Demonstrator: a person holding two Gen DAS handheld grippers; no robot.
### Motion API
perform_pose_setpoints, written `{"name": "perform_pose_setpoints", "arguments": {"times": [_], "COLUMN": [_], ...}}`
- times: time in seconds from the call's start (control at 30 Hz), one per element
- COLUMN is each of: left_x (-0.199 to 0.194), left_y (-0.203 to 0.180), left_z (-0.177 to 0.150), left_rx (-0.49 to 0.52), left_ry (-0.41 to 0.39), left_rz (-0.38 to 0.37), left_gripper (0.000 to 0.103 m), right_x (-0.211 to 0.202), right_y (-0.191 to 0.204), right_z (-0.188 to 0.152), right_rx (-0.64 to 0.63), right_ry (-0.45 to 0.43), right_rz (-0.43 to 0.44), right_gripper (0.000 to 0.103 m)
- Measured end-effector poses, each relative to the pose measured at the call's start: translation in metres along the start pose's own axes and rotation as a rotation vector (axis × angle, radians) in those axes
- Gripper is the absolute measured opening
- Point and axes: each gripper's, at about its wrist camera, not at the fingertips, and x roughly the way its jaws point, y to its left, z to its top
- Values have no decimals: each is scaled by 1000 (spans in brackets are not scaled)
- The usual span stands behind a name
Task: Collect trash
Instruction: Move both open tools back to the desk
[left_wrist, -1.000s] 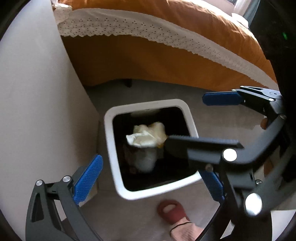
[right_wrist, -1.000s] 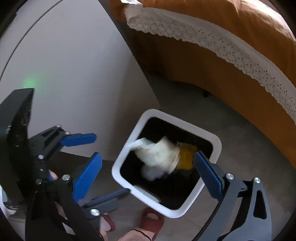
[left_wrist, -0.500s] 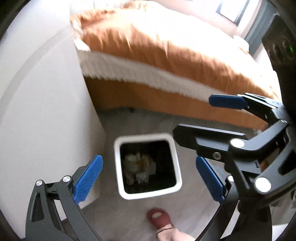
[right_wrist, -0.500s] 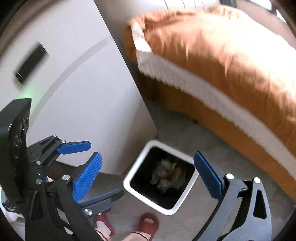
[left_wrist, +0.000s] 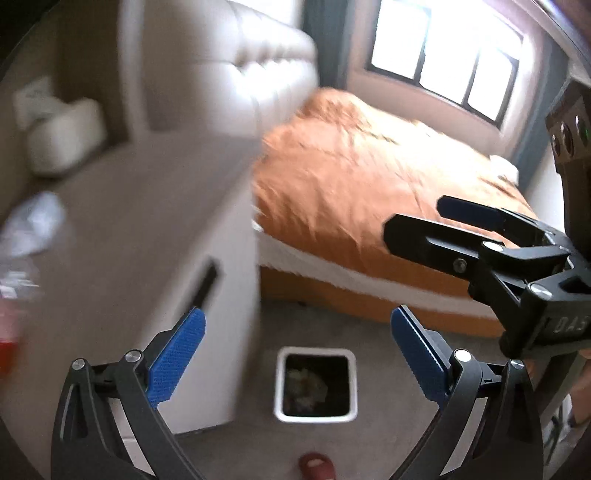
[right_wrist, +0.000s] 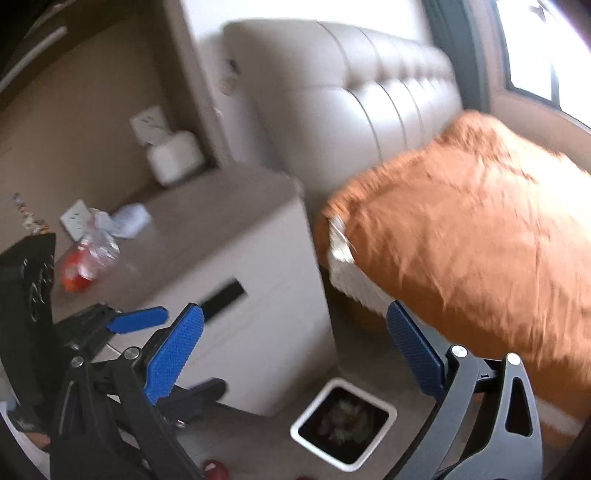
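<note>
A white square trash bin (left_wrist: 317, 384) with a black liner stands on the floor by the nightstand, with crumpled paper inside; it also shows in the right wrist view (right_wrist: 343, 426). My left gripper (left_wrist: 291, 354) is open and empty, high above the bin. My right gripper (right_wrist: 295, 350) is open and empty; it also shows in the left wrist view (left_wrist: 417, 221). On the nightstand top lie a crumpled white tissue (right_wrist: 129, 220), a clear plastic wrapper (right_wrist: 98, 240) and a red item (right_wrist: 74, 277). The tissue shows blurred in the left wrist view (left_wrist: 33, 225).
A white nightstand (right_wrist: 236, 295) with a drawer slot stands left of the bin. A bed with an orange cover (right_wrist: 480, 240) and padded headboard (right_wrist: 351, 92) is to the right. A white tissue box (right_wrist: 173, 158) sits at the nightstand's back. A red slipper (left_wrist: 317, 465) is on the floor.
Both grippers have risen and tilted up from over the bin. The bin now looks small and low, and the nightstand top, headboard and window have come into view.
</note>
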Motion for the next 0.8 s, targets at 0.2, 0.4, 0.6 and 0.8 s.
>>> {"name": "perform_pose_setpoints", "arguments": {"times": [0.2, 0.4, 0.6, 0.8], "left_x": [-86, -163, -214, -217], "left_y": [54, 116, 178, 247], "left_z": [8, -4, -14, -20], "left_rx": [-107, -221, -294, -320], "left_ry": [-77, -133, -174, -128], "left_rz": [170, 311, 402, 423], "left_gripper": [98, 98, 98, 98], "right_x": [-19, -22, -16, 5], "right_y": [64, 139, 205, 263], "right_z": [41, 56, 54, 36], "right_rx": [-101, -212, -265, -291], "right_ry": [-54, -59, -51, -42], "right_rz": [134, 225, 214, 129], "right_gripper": [99, 99, 99, 99]}}
